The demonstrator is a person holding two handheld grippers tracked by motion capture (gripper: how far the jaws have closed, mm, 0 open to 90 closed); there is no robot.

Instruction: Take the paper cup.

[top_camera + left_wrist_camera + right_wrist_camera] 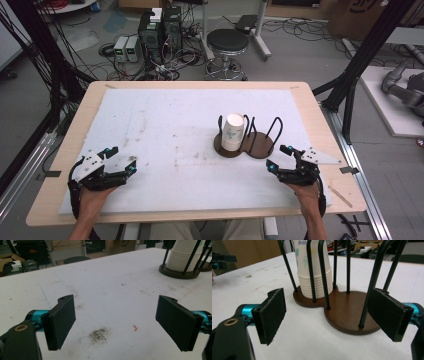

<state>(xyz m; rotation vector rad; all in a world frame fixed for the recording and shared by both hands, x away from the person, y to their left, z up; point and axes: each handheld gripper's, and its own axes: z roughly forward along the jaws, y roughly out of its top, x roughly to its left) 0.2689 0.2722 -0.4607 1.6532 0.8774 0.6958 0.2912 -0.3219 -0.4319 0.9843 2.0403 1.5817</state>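
Approach step, judging by the stance: right gripper [282, 157] spread wide and empty, stack of paper cups [232, 132] in the wire cup holder [250, 145] just ahead-left; next, reach forward onto the stack; left gripper [120, 159] likewise agape, idle, well apart.

Stacked paper cups [233, 132] in a cup holder [256, 145]
White nested stack stands upright in the left bay of the dark brown, black-wire rack; right bay empty.

My light is even and soft from overhead, with faint shadows under my hands. The white table cover [165, 130] reads bright without harsh glare. My high view is low in detail; both gripper views blur slightly toward the background.
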